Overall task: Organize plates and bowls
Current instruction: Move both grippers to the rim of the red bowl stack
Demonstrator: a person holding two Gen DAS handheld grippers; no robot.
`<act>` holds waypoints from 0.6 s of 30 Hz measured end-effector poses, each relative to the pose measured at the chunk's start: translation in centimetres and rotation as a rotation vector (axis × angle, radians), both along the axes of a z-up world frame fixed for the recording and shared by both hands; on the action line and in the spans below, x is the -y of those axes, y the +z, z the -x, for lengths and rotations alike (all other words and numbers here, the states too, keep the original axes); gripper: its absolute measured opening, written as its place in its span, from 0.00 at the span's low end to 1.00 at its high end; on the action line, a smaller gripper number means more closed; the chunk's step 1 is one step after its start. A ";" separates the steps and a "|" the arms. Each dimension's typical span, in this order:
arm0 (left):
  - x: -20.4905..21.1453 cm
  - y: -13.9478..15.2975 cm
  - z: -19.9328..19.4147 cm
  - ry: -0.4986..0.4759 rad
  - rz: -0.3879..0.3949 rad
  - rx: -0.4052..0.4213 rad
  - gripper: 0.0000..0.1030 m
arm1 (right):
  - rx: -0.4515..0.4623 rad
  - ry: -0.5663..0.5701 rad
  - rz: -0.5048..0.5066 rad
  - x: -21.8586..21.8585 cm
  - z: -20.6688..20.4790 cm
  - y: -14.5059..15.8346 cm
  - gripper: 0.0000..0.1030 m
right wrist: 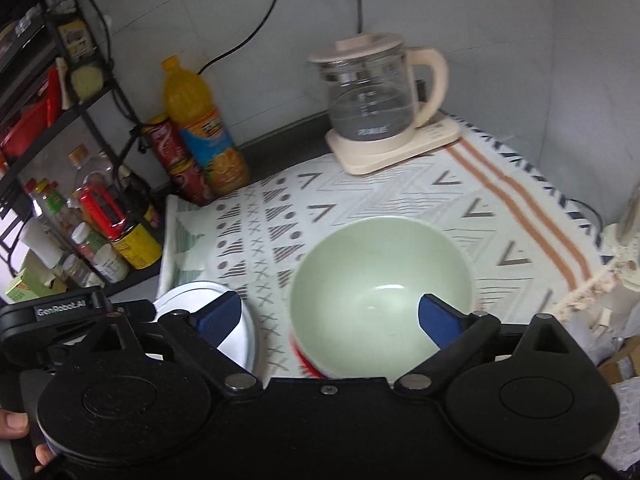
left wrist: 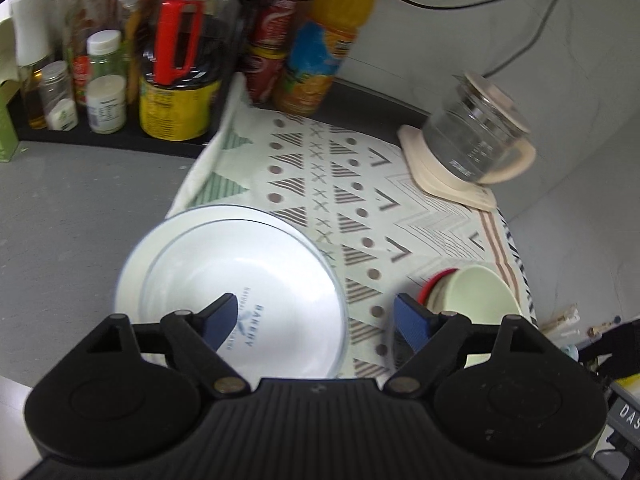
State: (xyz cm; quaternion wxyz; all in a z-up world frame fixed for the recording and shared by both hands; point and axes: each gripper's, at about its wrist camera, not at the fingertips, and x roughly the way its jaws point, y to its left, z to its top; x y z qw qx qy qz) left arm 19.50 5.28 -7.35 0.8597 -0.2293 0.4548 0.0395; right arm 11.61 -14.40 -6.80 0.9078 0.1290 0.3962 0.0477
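The left gripper (left wrist: pixel 316 320) hangs with its blue pads (left wrist: pixel 412 322) spread wide and nothing between them. One pad lies over the inside of the glass bowl (left wrist: pixel 256 280) and the other over the cloth beside it, so it looks lined up to take the near rim, though no contact is visible. That clear bowl sits nested on a white plate (left wrist: pixel 136 264), and both are empty; printed lettering shows through the bowl's base. The pair rests on the near left edge of the patterned cloth (left wrist: pixel 360 184), partly over the grey counter (left wrist: pixel 72 208).

The right gripper (right wrist: pixel 330 316) is likewise splayed open and holds nothing. Its right pad (right wrist: pixel 438 320) sits inside the pale green bowl (right wrist: pixel 380 280) and its left pad over the white plate's edge, so the bowl's left wall falls between them. Whether either pad touches the bowl I cannot tell. The green bowl is empty and stands on something red-rimmed (left wrist: pixel 434 280), most likely a red plate or a second dish, mostly hidden. I judge the task to be at an early stage, with the two stacks well apart.

Farther back on the cloth a glass kettle (right wrist: pixel 372 96) rests on its cream base (right wrist: pixel 396 144), seemingly holding little or nothing. Against the wall stand an orange juice bottle (right wrist: pixel 200 128) and red cans (right wrist: pixel 176 160), and on the left a black rack (left wrist: pixel 104 136) holds sauce bottles and jars.
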 end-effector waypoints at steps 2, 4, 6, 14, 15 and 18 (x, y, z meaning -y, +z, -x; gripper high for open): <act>0.7 0.1 -0.1 -0.018 0.002 -0.001 0.81 | 0.003 -0.021 -0.005 1.0 0.2 0.1 0.95; 1.5 0.1 -0.3 -0.035 0.006 -0.003 0.81 | 0.003 -0.041 -0.007 2.0 0.4 0.0 0.96; 2.1 0.1 -0.4 -0.053 0.016 0.003 0.82 | -0.006 -0.064 -0.019 2.9 0.6 -0.3 0.96; 4.4 -1.3 -1.8 -0.134 0.044 -0.041 0.81 | -0.063 -0.094 -0.054 4.6 1.2 -2.4 0.96; 4.6 -1.6 -2.1 -0.147 0.056 -0.043 0.81 | -0.075 -0.103 -0.053 4.8 1.1 -2.8 0.96; 5.4 -2.4 -2.9 -0.176 0.062 -0.064 0.81 | -0.108 -0.133 -0.073 5.4 0.9 -3.9 0.93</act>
